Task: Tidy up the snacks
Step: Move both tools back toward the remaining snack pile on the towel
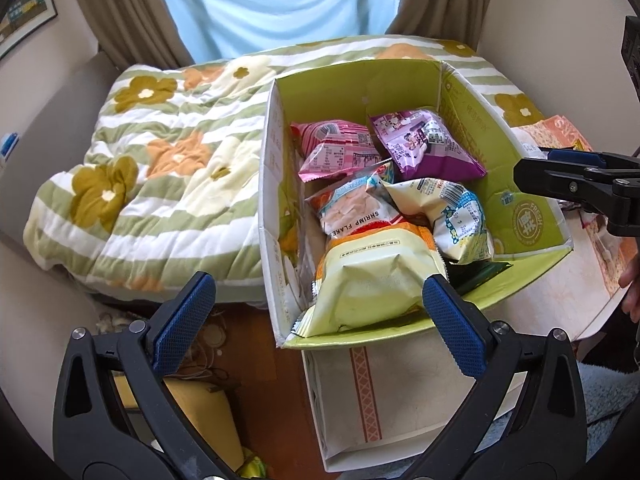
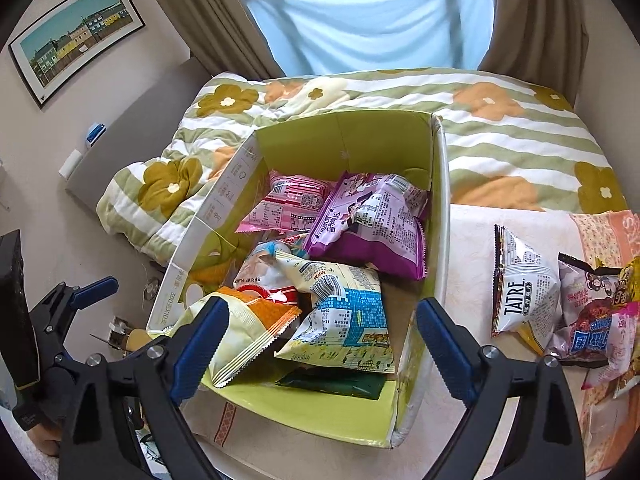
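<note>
Right gripper (image 2: 322, 332) spread wide, nothing between the pads, poised over the near end of the green box (image 2: 344, 140). Directly ahead of the blue fingers (image 2: 200, 344): a pale yellow-and-orange packet (image 2: 244, 328) under the left finger, a cream-and-blue packet (image 2: 344, 320) between the two, a dark green packet (image 2: 332, 386) flat on the box floor just below. Farther ahead, a purple packet (image 2: 372, 224) and a pink packet (image 2: 288, 204) against the far wall, with a shrimp flakes packet (image 2: 260, 272) in the middle. Off to the right of the gripper, outside the box, loose on the tabletop (image 2: 472, 240): a white "TATRE" bag (image 2: 524, 292) and a small heap of further packets (image 2: 596, 312).

Left gripper (image 1: 318, 312) likewise wide open and empty, right pad over the box's near corner, left finger out beyond the box wall above the floor. Ahead of it the same yellow packet, closest of all. Beyond the box, a flowered quilt (image 1: 160, 168) on the bed.
</note>
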